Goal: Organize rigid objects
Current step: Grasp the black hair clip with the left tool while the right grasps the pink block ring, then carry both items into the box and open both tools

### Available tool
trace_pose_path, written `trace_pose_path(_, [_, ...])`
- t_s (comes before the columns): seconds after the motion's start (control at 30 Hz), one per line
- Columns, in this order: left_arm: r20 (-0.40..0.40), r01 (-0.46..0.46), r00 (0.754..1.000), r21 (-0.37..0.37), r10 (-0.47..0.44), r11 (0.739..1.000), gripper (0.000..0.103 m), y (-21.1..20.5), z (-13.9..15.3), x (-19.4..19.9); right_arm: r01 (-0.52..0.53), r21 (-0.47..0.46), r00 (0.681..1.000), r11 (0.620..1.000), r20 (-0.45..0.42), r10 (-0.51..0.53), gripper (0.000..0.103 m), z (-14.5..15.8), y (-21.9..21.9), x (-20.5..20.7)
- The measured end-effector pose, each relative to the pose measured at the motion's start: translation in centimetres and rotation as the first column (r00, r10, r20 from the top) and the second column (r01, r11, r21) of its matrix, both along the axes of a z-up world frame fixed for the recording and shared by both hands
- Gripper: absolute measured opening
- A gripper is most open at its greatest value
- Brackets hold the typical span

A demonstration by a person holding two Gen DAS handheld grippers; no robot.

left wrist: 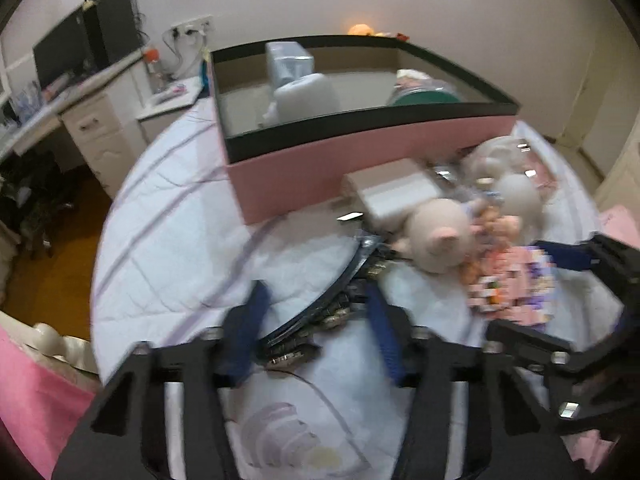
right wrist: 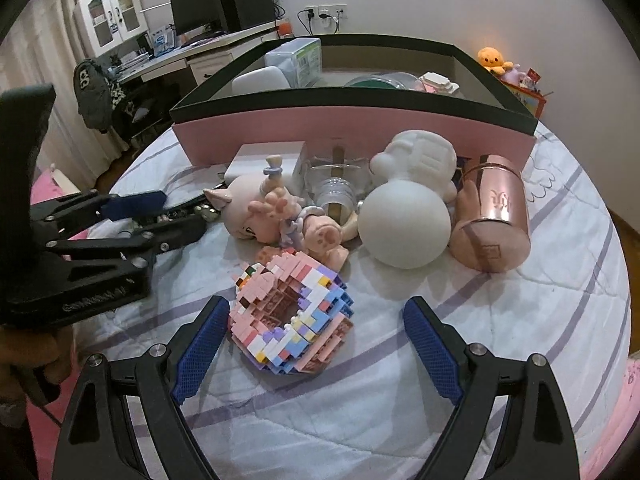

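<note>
A ring-shaped model built of small pink, white, blue and purple bricks point(right wrist: 291, 316) lay on the white quilt with lilac stripes point(right wrist: 540, 320), between the spread blue-padded fingers of the right gripper point(right wrist: 316, 344), whose jaws stood wide and held nothing. Just beyond the ring lay a pink pig-eared figurine point(right wrist: 280, 216), then a clear plastic container point(right wrist: 338, 188), a white unpainted figure with a round base point(right wrist: 408, 208) and, to the right of the claw's line, a rose-gold tin point(right wrist: 494, 216) on its side with an embossed mark too small to read. Behind them all stood a large pink box with a black rim point(right wrist: 352, 132), open, with a few items inside. To the left, the left gripper point(left wrist: 316, 316) hovered over a dark curved object with metallic studs point(left wrist: 320, 312); that view was motion-blurred, but its jaws stood apart around the object, without visibly touching it. Raised lettering on the left gripper's black body was not legible. A desk with a monitor point(right wrist: 196, 12) stood far behind.
</note>
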State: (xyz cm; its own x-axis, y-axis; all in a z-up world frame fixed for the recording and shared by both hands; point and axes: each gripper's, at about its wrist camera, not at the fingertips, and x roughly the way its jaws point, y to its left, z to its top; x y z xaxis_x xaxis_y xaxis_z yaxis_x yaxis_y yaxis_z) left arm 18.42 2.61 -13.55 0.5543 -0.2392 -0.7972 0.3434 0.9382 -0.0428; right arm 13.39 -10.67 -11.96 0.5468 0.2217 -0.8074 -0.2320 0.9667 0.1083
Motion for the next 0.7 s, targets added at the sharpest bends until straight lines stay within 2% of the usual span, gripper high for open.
trace_pose_path(0.03, [-0.005,0.007,1.0,-0.011,-0.007,1.0,0.034,-0.1,0.1,-0.3,-0.002,0.005,1.0,1.0,0.002,0.002,0.09,0.1,0.0,0.0])
trace_pose_path(0.1, [0.01,0.007,1.0,0.015,-0.007,1.0,0.037,-0.5,0.1,-0.3,-0.005,0.018,1.0,1.0,0.004,0.005,0.089,0.1,-0.3,-0.1])
trace_pose_path(0.13, [0.01,0.004,1.0,0.023,-0.004,1.0,0.048,-0.7,0.0,-0.1,-0.008,0.02,1.0,1.0,0.004,0.008,0.089,0.1,-0.3,-0.1])
trace_pose_path(0.2, [0.027,-0.003,1.0,0.041,0.002,0.999,0.063,-0.8,-0.2,0.3,-0.012,0.011,1.0,1.0,0.007,0.012,0.089,0.1,-0.1,0.0])
trace_pose_path(0.27, [0.026,-0.001,1.0,0.038,0.0,0.999,0.063,-0.9,-0.3,0.6,-0.024,-0.008,1.0,1.0,0.017,0.024,0.089,-0.1,0.3,0.1])
trace_pose_path(0.3, [0.025,-0.003,1.0,0.036,0.002,0.999,0.06,-1.0,-0.3,0.7,-0.03,-0.02,0.999,0.999,0.022,0.031,0.089,-0.2,0.5,0.1])
trace_pose_path(0.37, [0.018,0.003,1.0,0.017,-0.004,1.0,0.045,-1.0,-0.2,0.4,-0.042,-0.051,0.999,0.998,0.032,0.044,0.089,-0.3,0.9,0.1])
trace_pose_path(0.43, [0.017,0.0,1.0,0.011,-0.001,1.0,0.028,-1.2,-0.1,0.0,-0.05,-0.053,0.998,0.997,0.041,0.052,0.079,-0.1,0.9,-0.1])
trace_pose_path(0.47, [0.011,-0.005,1.0,-0.004,0.005,1.0,0.023,-1.0,0.0,-0.3,-0.056,-0.047,0.997,0.997,0.043,0.058,0.073,0.0,0.8,-0.3])
trace_pose_path(0.5, [0.003,-0.014,1.0,-0.024,0.014,1.0,0.022,-0.8,0.0,-0.5,-0.069,-0.032,0.997,0.997,0.042,0.071,0.064,0.1,0.7,-0.4])
trace_pose_path(0.7, [-0.015,-0.051,0.999,-0.09,0.05,0.995,0.019,0.4,0.5,-1.6,-0.072,0.004,0.997,0.997,0.034,0.072,0.063,0.5,-0.1,-1.1])
